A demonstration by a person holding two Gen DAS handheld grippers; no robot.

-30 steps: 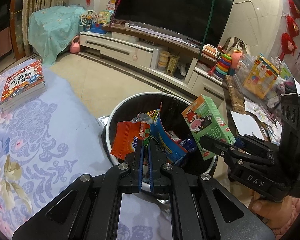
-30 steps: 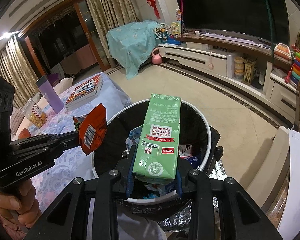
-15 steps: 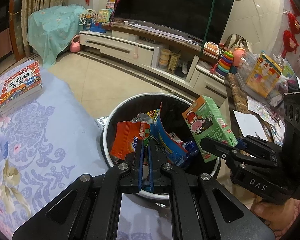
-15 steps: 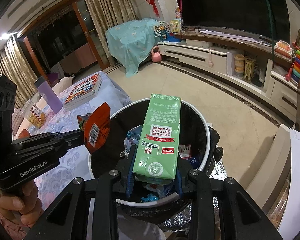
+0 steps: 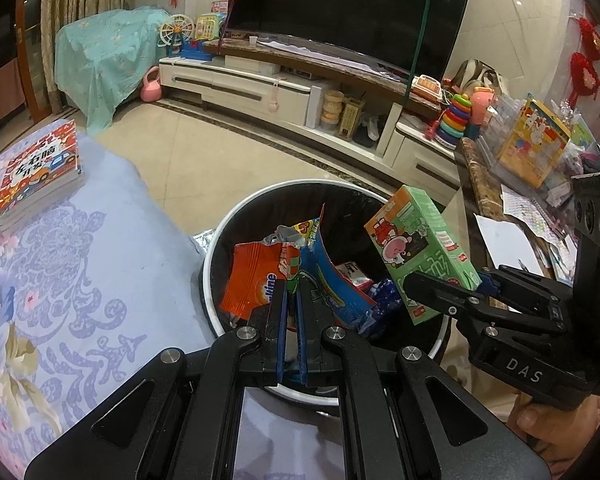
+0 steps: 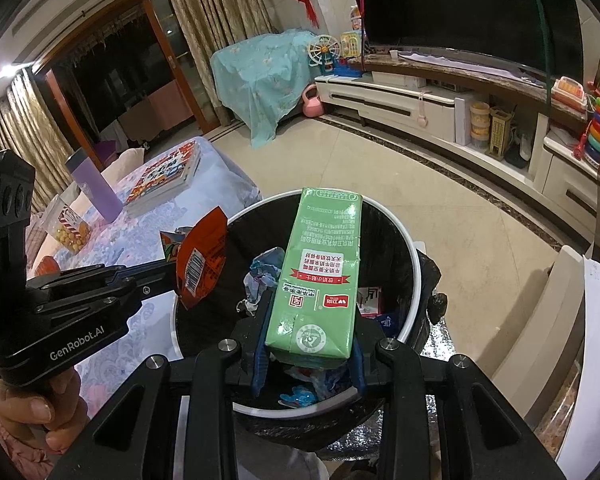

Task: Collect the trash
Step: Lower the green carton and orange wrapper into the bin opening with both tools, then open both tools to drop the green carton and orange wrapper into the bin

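A round trash bin with a white rim and black liner stands on the floor beside the table, with wrappers inside. My left gripper is shut on an orange and blue snack wrapper, held over the bin's near rim. My right gripper is shut on a green drink carton, which hangs over the bin's mouth.
A table with a blue floral cloth lies left of the bin, bearing a stack of books, a purple bottle and a snack box. A cluttered side table sits right. A TV cabinet lines the far wall.
Both grippers have drifted slightly farther over the bin with their loads. Neither grip has changed.
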